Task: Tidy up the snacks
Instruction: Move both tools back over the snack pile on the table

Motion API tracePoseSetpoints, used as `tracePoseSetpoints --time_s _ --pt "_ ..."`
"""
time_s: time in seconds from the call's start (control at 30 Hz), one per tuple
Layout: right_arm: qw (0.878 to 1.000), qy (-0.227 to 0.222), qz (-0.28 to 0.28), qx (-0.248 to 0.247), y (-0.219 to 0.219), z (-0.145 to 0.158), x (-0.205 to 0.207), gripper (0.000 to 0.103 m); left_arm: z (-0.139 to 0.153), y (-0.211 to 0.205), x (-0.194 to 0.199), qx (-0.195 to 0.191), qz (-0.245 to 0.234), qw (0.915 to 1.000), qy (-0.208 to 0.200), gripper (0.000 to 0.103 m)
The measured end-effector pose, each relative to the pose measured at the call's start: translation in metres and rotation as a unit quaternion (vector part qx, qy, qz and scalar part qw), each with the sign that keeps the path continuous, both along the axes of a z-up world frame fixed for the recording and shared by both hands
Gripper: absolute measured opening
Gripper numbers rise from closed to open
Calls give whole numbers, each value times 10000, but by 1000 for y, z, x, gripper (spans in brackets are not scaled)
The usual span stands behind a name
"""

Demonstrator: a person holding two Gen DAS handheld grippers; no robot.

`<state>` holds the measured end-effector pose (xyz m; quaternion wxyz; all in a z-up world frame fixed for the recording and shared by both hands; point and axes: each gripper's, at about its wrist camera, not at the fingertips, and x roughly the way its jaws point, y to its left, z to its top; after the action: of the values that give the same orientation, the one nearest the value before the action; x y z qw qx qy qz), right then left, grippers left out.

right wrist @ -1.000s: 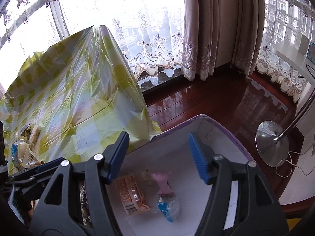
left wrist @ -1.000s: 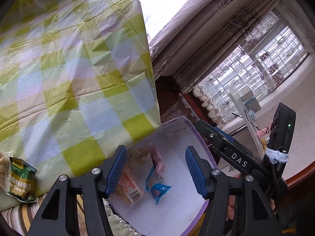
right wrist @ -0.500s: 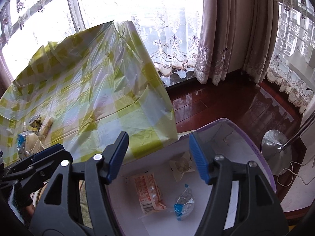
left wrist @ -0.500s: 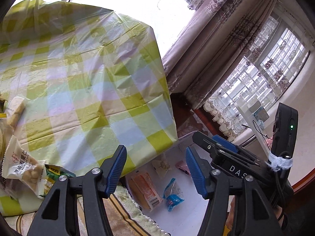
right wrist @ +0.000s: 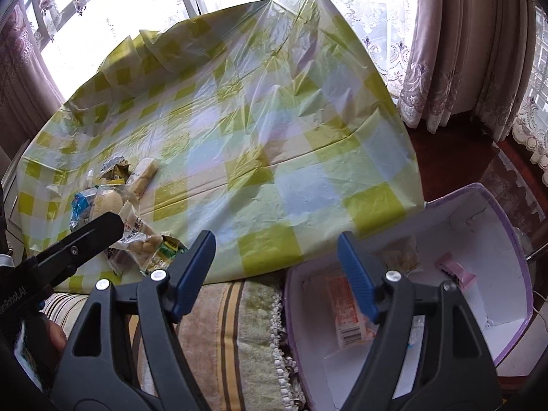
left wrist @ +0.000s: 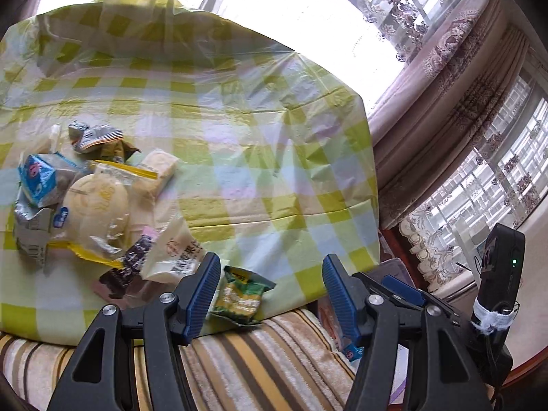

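The left hand-held gripper (left wrist: 267,294) hangs half open and empty over the near edge of the desk (left wrist: 239,144). A green packet (left wrist: 241,296) lies flat just beyond its fingers, long axis running away from the edge. The snack pile (left wrist: 92,198) sits further left. The right hand-held gripper (right wrist: 275,275) holds nothing, its jaws opening, above the gap between desk and box (right wrist: 513,239), where an orange packet (right wrist: 344,310) lies lengthwise.
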<state>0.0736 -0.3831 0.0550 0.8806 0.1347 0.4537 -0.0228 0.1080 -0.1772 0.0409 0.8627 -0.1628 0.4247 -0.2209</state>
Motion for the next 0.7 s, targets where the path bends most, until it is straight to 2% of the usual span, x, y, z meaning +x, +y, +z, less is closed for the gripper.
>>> tracePoseSetpoints --time_s 0.17,0.5,0.7 --pt "9992 194 344 118 31 -8 5 79 -7 49 -7 -1 541 9985 85 63" --pt "9910 564 1014 -662 82 -20 19 82 -15 120 -22 114 1283 9915 178 63" --pt "9906 708 1067 -471 96 -26 28 82 -23 153 -24 -178 1556 9871 344 63"
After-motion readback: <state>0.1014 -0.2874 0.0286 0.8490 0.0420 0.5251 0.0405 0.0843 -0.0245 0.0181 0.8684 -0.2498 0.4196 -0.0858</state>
